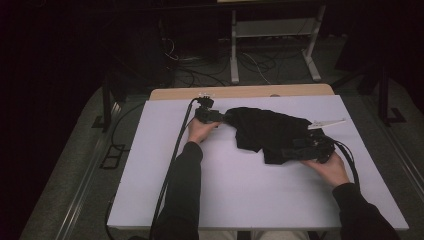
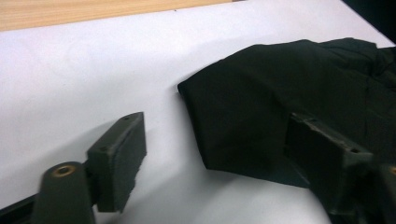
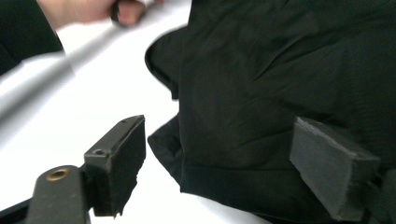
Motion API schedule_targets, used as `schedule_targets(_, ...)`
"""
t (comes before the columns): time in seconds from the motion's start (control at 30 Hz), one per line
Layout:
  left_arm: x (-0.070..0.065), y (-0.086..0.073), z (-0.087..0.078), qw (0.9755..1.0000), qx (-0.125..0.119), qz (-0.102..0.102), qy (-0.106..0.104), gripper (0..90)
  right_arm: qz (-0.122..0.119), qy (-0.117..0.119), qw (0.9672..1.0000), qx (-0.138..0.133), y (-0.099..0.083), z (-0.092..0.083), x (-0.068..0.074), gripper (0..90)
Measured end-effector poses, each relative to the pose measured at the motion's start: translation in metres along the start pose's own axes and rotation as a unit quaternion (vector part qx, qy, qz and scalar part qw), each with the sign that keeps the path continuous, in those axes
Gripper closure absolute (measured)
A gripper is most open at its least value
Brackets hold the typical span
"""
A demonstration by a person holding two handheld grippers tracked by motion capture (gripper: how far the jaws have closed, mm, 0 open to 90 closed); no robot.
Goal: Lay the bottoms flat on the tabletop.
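Note:
A crumpled black cloth [image 1: 267, 130] lies on the white table top [image 1: 240, 195], toward the far right. My left gripper [image 1: 222, 117] is at the cloth's left corner. In the left gripper view its jaws [image 2: 217, 123] stand wide apart, with the cloth's corner [image 2: 261, 93] lying between them and the right jaw over the fabric; no pad presses on it. My right gripper [image 1: 295, 150] sits at the cloth's near right edge. In the right gripper view its jaws [image 3: 219, 125] are apart with the folded hem [image 3: 261, 70] between them, not pinched. The other hand [image 3: 84, 9] is at the top left.
A white strip [image 1: 327, 122] lies just right of the cloth. The table's wooden far edge [image 1: 240, 92] runs behind it. Beyond it stand a metal frame [image 1: 272, 30] and loose cables on the floor. Each gripper's cable trails back along the forearm.

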State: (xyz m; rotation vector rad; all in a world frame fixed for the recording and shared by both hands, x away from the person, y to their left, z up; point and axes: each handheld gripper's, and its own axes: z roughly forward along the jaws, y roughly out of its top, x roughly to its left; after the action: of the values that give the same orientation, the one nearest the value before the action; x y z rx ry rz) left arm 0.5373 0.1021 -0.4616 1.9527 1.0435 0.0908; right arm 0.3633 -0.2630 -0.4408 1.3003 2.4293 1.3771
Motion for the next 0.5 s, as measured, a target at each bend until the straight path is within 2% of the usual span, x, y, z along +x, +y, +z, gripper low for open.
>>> schedule_targets(0.03,-0.001,0.000,0.001,1.0000,0.000,0.001,0.004,26.7,-0.007,-0.007,0.9999,0.009,-0.001,0.004,0.001,18.5)
schedule_targets(0.07,-0.002,0.000,0.002,1.0000,-0.001,0.000,0.007,33.4,-0.024,-0.018,0.9991,0.029,-0.002,0.011,0.005,21.8)
schedule_targets(0.1,-0.002,0.000,0.002,1.0000,-0.001,-0.003,0.008,33.4,-0.024,-0.018,0.9991,0.029,-0.002,0.011,0.005,21.8)
schedule_targets(0.13,-0.005,0.000,0.003,0.9999,-0.002,-0.006,0.011,39.2,-0.041,-0.027,0.9977,0.046,-0.004,0.017,0.009,31.7)
schedule_targets(0.17,-0.005,0.000,0.003,0.9999,-0.002,-0.006,0.011,43.4,-0.041,-0.027,0.9977,0.046,-0.004,0.017,0.009,31.7)
schedule_targets(0.2,-0.008,0.001,0.005,0.9999,0.002,-0.002,0.016,49.4,-0.055,-0.048,0.9952,0.065,-0.005,0.023,0.012,47.9)
schedule_targets(0.27,-0.011,0.001,0.007,0.9995,0.007,0.005,0.030,60.4,-0.071,-0.051,0.9937,0.070,-0.004,0.024,0.014,67.3)
schedule_targets(0.3,-0.013,0.001,0.008,0.9995,0.008,0.004,0.032,65.6,-0.069,-0.055,0.9939,0.067,-0.003,0.022,0.015,74.8)
schedule_targets(0.33,-0.013,0.002,0.009,0.9994,0.014,0.007,0.031,71.4,-0.060,-0.044,0.9956,0.057,-0.002,0.020,0.014,80.3)
schedule_targets(0.4,-0.015,0.003,0.011,0.9992,0.021,0.009,0.032,80.7,-0.042,-0.033,0.9976,0.044,0.000,0.014,0.010,81.5)
schedule_targets(0.43,-0.016,0.004,0.011,0.9992,0.023,0.009,0.031,84.6,-0.027,-0.021,0.9987,0.037,0.001,0.011,0.007,81.6)
schedule_targets(0.5,-0.018,0.005,0.010,0.9993,0.023,0.011,0.026,86.7,0.000,0.008,0.9998,0.020,0.002,0.004,-0.001,81.8)
